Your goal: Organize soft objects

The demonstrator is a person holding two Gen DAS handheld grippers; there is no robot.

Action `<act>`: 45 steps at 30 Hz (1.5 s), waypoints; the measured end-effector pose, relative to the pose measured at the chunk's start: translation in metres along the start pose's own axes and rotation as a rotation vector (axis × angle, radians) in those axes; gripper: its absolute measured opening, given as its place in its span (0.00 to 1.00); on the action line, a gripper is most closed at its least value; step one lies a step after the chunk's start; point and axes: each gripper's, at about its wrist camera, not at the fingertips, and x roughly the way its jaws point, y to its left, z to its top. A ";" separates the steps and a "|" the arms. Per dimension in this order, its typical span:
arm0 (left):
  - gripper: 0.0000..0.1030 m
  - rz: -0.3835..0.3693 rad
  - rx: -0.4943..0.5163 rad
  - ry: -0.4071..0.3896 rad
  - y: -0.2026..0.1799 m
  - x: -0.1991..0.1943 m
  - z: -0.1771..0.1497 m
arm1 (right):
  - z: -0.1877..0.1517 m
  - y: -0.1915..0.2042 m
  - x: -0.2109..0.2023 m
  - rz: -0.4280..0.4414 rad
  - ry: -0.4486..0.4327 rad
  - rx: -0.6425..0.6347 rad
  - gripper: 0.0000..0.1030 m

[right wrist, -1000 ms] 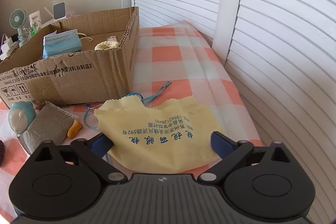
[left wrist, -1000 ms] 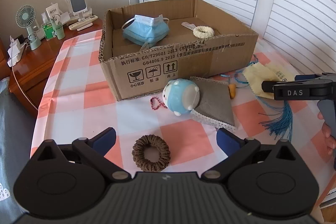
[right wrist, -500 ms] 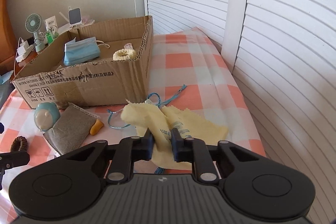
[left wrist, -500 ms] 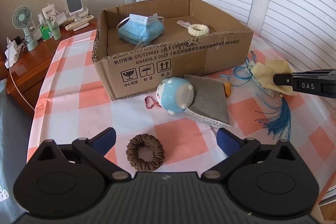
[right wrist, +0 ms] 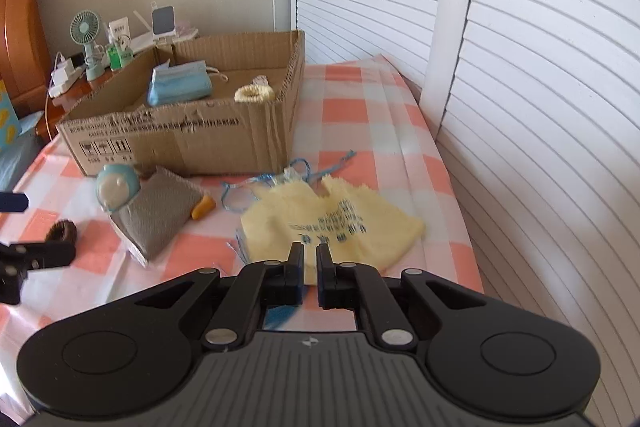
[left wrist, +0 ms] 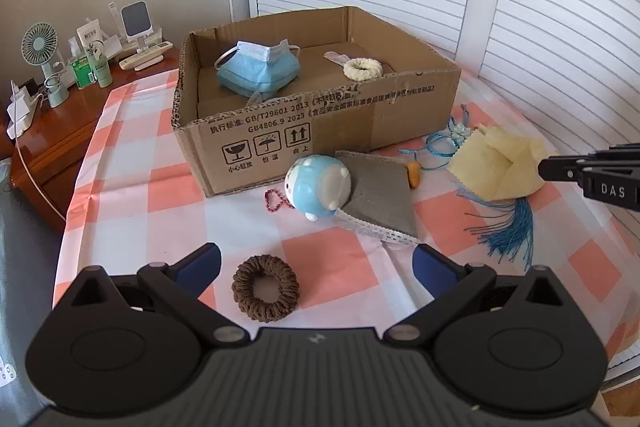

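The thin, limp pale-yellow printed cloth [right wrist: 332, 227] is pinched at its near edge by the right gripper [right wrist: 310, 259], jaws clamped together, so it is judged light and prone to drape and slip, while the left gripper [left wrist: 316, 267] is held apart.

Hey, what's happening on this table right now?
A person is sorting soft items into a cardboard box. The right gripper has just closed on the yellow cloth and holds it bunched above the table. The left gripper hovers open over a brown scrunchie. A blue face mask and a cream scrunchie are already inside.
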 end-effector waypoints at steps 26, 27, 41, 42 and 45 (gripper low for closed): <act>0.99 -0.005 0.007 0.046 -0.005 0.019 0.003 | -0.010 -0.007 0.062 0.035 0.024 -0.048 1.00; 0.99 -0.003 0.006 0.048 -0.005 0.020 0.003 | -0.011 -0.006 0.061 0.040 0.013 -0.046 1.00; 0.98 0.028 -0.033 0.082 0.022 0.026 -0.015 | -0.014 -0.005 0.061 0.031 -0.030 -0.046 1.00; 0.97 0.028 -0.038 0.080 0.024 0.026 -0.017 | -0.014 -0.005 0.061 0.031 -0.030 -0.046 1.00; 0.90 0.034 -0.050 0.066 0.030 0.029 -0.022 | -0.014 -0.005 0.061 0.031 -0.030 -0.047 1.00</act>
